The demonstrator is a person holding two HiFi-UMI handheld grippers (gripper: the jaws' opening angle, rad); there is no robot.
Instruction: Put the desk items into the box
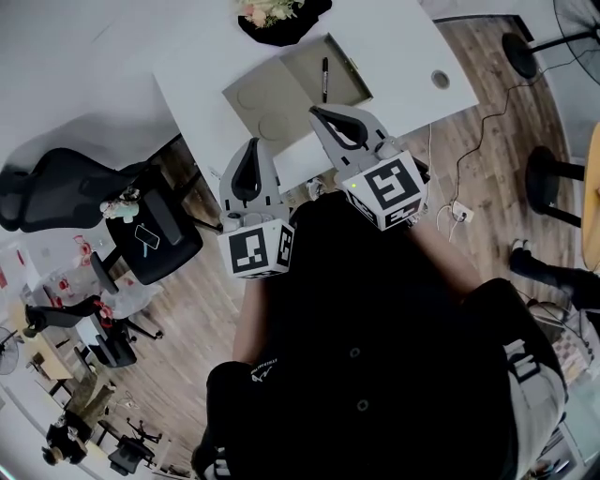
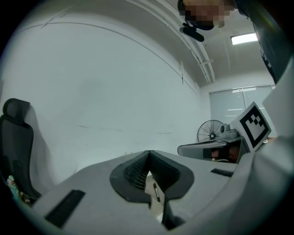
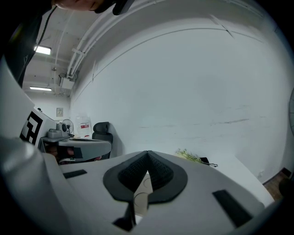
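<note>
A person in a black top (image 1: 375,319) stands at a white desk (image 1: 394,42) with a hand-held gripper in each hand, both raised close to the body on the near side of an open cardboard box (image 1: 272,98). The left gripper (image 1: 253,145) has its jaws pressed together at the tips with nothing between them; its own view looks past the closed pads to a slice of the box and the black pen (image 2: 156,192) beyond. The right gripper (image 1: 315,112) likewise has its jaws closed on nothing, its tips overlapping the near edge of the box in the head view, with the left gripper just to the left of it and nearer the person. The pen lies inside the box, in its right-hand tray, while the flat flap on the box's left shows two faint circular outlines. A bunch of pale flowers in black wrapping (image 1: 277,14) sits on the desk beyond the box, and a round cable hole (image 1: 441,80) is set in the desktop well to the right of the box. A black office chair (image 1: 155,239) stands on the wood floor to the left of the box, off the desk's edge.
</note>
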